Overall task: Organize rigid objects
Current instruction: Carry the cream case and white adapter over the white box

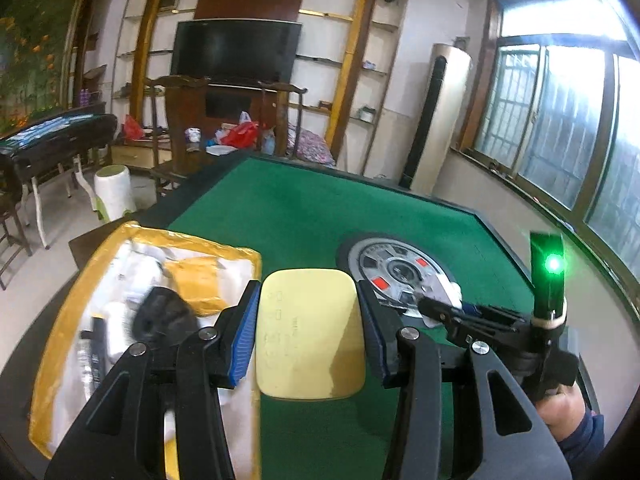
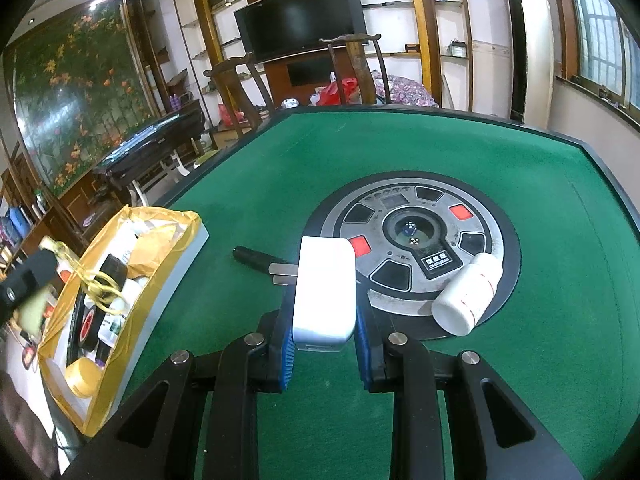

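Pale yellow rounded block [image 1: 310, 334]: clamped, above green table [image 1: 304, 216]. White box [image 2: 325, 288]: clamped upright. White bottle [image 2: 468, 294]: lying on table's centre disc [image 2: 496, 236].

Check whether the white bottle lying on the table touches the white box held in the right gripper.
Apart. The right wrist view shows the white bottle lying on the round centre panel, with bare panel between it and the white box in the right gripper.

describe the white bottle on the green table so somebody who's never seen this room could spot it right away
Start at the green felt table and find the round metal dial panel set in its middle. On that panel's near right edge lies the white bottle, tipped on its side. It is the only round white container lying loose on the table; the white box nearby is flat-sided and gripped in the right tool.
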Action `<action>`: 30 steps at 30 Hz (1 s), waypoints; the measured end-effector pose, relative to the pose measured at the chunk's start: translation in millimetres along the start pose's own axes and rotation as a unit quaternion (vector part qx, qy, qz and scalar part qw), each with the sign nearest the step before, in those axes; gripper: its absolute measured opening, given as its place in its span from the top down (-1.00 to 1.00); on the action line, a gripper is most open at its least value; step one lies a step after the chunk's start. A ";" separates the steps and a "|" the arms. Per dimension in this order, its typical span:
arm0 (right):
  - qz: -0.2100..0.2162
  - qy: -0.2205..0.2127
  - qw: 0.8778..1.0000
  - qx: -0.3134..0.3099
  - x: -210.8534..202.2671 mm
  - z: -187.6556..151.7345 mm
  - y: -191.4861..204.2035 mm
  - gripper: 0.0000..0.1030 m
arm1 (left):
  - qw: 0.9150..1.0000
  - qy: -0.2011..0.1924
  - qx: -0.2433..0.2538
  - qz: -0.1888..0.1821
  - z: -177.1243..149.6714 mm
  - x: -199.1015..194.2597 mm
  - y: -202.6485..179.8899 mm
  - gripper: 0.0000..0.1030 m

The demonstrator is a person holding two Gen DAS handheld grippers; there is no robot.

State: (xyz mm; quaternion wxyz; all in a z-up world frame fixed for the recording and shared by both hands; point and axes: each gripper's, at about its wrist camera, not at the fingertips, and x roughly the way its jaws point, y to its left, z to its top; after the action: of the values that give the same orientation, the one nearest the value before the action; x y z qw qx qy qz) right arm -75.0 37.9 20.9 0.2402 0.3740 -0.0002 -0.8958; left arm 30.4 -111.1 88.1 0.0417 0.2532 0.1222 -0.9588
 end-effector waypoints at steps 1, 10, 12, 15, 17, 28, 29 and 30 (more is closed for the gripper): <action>0.000 -0.001 1.000 0.000 0.0 0.0 0.5 0.57 | 1.000 -0.004 -0.005 0.004 2.0 -2.5 5.5 0.13; 0.007 0.003 1.000 -0.009 4.0 -4.9 9.3 0.57 | 0.999 -0.017 -0.032 0.028 12.0 -10.2 40.1 0.13; 0.011 0.006 1.000 -0.007 5.3 -5.4 9.8 0.57 | 0.999 -0.018 -0.036 0.031 13.0 -11.2 46.8 0.13; 0.014 0.006 1.000 -0.004 6.3 -5.9 10.0 0.57 | 0.998 -0.019 -0.040 0.035 12.3 -12.1 53.4 0.13; 0.017 0.006 1.000 -0.001 5.6 -5.8 11.6 0.57 | 0.998 -0.018 -0.042 0.039 11.0 -11.9 58.2 0.13; 0.082 0.011 0.996 0.017 -2.2 -4.6 51.6 0.56 | 0.997 0.018 -0.050 0.051 14.4 -4.0 101.4 0.13; 0.087 0.011 0.996 0.018 -1.6 -3.2 56.8 0.56 | 0.997 0.023 -0.052 0.050 15.8 -1.5 105.5 0.13; 0.090 0.011 0.996 0.015 -1.1 -1.1 63.5 0.56 | 0.997 0.029 -0.054 0.048 17.8 1.5 109.8 0.13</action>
State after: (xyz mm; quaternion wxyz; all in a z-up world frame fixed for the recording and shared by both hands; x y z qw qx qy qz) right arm -46.3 -17.6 32.3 0.3144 0.3858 -0.0447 -0.8662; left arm 36.2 -221.8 78.9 0.0979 0.2836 0.1629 -0.9399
